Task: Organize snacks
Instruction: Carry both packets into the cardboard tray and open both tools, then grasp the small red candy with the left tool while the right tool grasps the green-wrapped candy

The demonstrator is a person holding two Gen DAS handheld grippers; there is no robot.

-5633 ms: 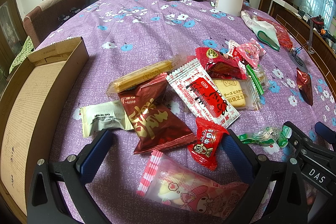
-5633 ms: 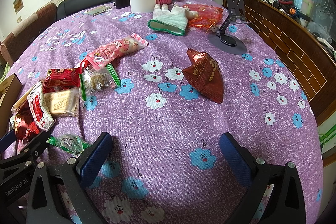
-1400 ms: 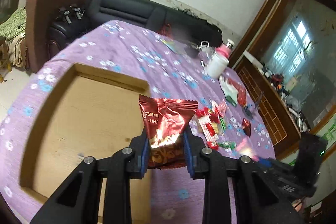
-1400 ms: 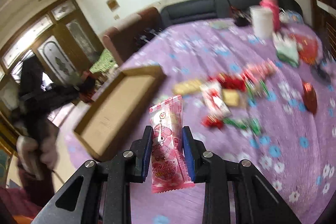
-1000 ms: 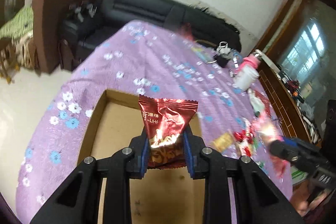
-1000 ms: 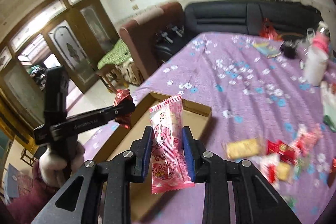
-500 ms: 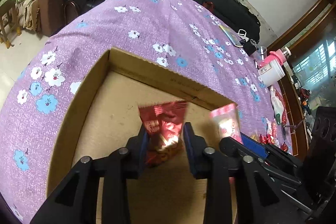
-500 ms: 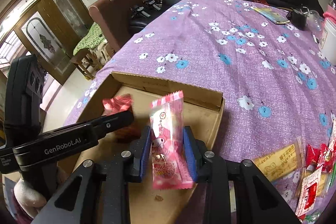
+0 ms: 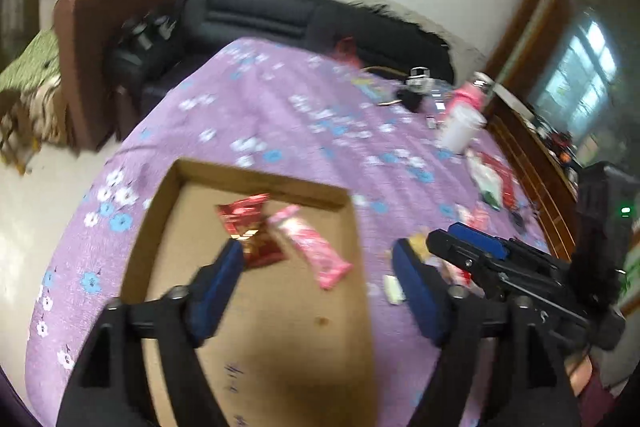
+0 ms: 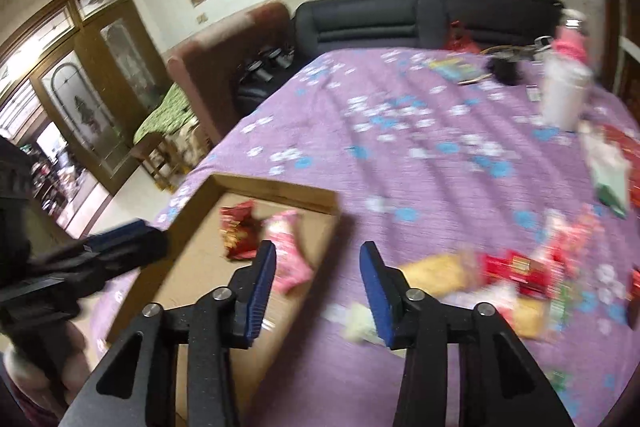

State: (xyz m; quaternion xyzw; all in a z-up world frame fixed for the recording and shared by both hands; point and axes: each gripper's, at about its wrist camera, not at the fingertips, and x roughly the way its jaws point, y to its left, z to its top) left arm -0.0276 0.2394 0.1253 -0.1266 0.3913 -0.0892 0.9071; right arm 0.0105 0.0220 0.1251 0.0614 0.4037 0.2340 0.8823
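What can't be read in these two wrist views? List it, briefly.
- Red packet: print unreadable, motion blur, left view; near corner behind left gripper fingers.
- Snack pile: smeared, right view; wrappers indistinguishable.
- Cardboard box: near end cut off by both frames' bottom edge.

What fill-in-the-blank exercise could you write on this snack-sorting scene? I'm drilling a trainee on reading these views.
1. The dark red packet lies inside the ____ box.
2. Beside it in the box lies a ____ packet.
3. The tablecloth under the box is ____ with flowers.
4. Between the pads of the left tool, whose jaws are opening, is ____.

Missing words: cardboard; pink; purple; nothing
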